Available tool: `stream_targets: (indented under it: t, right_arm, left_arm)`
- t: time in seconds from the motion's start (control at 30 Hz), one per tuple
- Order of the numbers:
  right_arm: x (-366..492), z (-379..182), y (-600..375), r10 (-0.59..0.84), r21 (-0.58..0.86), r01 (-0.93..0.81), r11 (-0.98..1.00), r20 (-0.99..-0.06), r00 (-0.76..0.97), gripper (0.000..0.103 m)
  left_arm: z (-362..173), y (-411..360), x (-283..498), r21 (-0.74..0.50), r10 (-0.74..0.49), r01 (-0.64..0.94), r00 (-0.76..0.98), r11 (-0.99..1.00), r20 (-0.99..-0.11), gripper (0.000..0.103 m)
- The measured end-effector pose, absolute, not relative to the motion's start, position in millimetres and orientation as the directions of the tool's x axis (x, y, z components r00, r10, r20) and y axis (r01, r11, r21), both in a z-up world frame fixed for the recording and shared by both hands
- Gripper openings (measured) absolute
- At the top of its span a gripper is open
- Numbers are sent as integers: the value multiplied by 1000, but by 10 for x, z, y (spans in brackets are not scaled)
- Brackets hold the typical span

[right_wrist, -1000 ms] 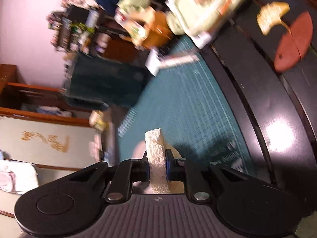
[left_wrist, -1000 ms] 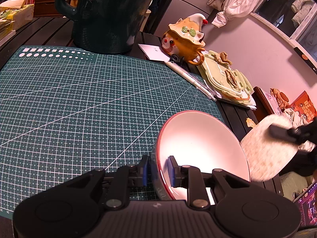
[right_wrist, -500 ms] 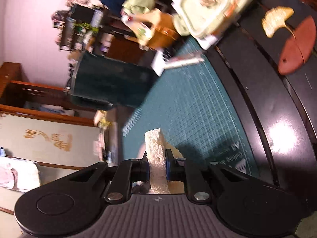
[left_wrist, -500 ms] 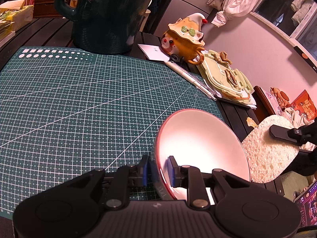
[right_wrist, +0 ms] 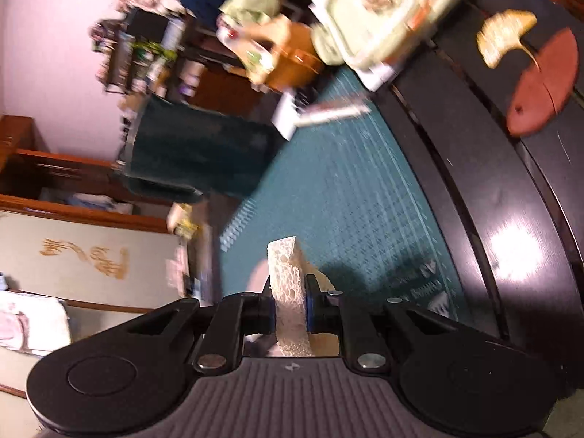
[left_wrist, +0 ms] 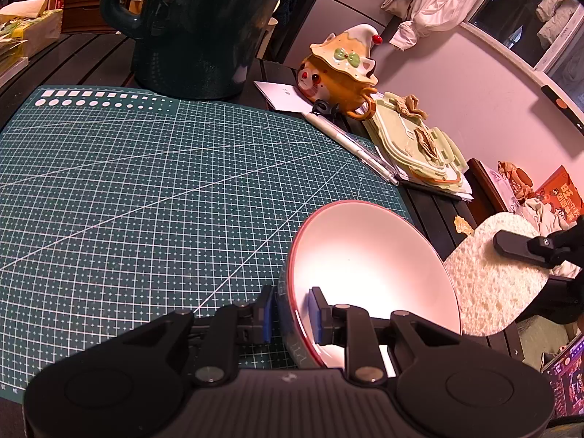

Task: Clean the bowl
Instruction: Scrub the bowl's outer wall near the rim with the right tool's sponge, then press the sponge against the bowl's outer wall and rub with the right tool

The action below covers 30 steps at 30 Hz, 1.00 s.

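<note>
A white bowl (left_wrist: pixel 368 266) with a red rim is tilted up on its side over the green cutting mat (left_wrist: pixel 153 197). My left gripper (left_wrist: pixel 290 315) is shut on its near rim, one pad inside and one outside. Just right of the bowl, a pale round sponge (left_wrist: pixel 489 284) is pinched by my right gripper (left_wrist: pixel 511 252), apart from the bowl's inside. In the right wrist view the right gripper (right_wrist: pixel 289 308) is shut on the sponge (right_wrist: pixel 286 273), seen edge-on. The view is rolled sideways and blurred.
A tall dark green jug (left_wrist: pixel 193 25) stands at the mat's far edge. An orange cat-shaped mug (left_wrist: pixel 339 73), a pen (left_wrist: pixel 350 142) and a stack of pale green card pieces (left_wrist: pixel 416 146) lie at the back right. A brown fish-shaped piece (right_wrist: pixel 544 84) sits on the dark table.
The sponge in the right gripper has shifted slightly beside the bowl and the right wrist view has swung a little. The left gripper and bowl have stayed still.
</note>
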State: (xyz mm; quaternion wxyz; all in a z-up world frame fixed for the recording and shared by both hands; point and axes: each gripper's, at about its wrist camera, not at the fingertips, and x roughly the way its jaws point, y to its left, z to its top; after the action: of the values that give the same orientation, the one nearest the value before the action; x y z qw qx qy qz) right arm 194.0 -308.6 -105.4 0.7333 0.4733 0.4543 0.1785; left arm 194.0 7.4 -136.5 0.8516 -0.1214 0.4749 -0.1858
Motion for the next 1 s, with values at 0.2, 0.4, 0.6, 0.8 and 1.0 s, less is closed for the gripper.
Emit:
stream_targets:
  t: [0.2, 0.4, 0.6, 0.8, 1.0]
  right_arm:
    - [2009, -1278, -2934, 672, 793, 222, 568, -602, 432, 13]
    - [1972, -1134, -3033, 684, 831, 190, 523, -542, 487, 13]
    - [2001, -1198, -3058, 683, 829, 227, 510, -551, 479, 13]
    - [2027, -1301, -2981, 687, 811, 247, 530, -582, 436, 13]
    - [1972, -1085, -3122, 690, 858, 185, 480, -499, 524, 13]
  left_arm:
    - [-1366, 78, 1944, -384, -432, 200, 480, 901, -764, 21]
    - [-1368, 92, 1927, -384, -433, 202, 481, 901, -763, 21]
    - [-1372, 97, 1925, -384, -432, 202, 481, 901, -763, 21]
    - [-1370, 81, 1935, -384, -432, 201, 481, 901, -763, 21]
    - [-1364, 86, 1930, -386, -433, 200, 481, 901, -762, 21]
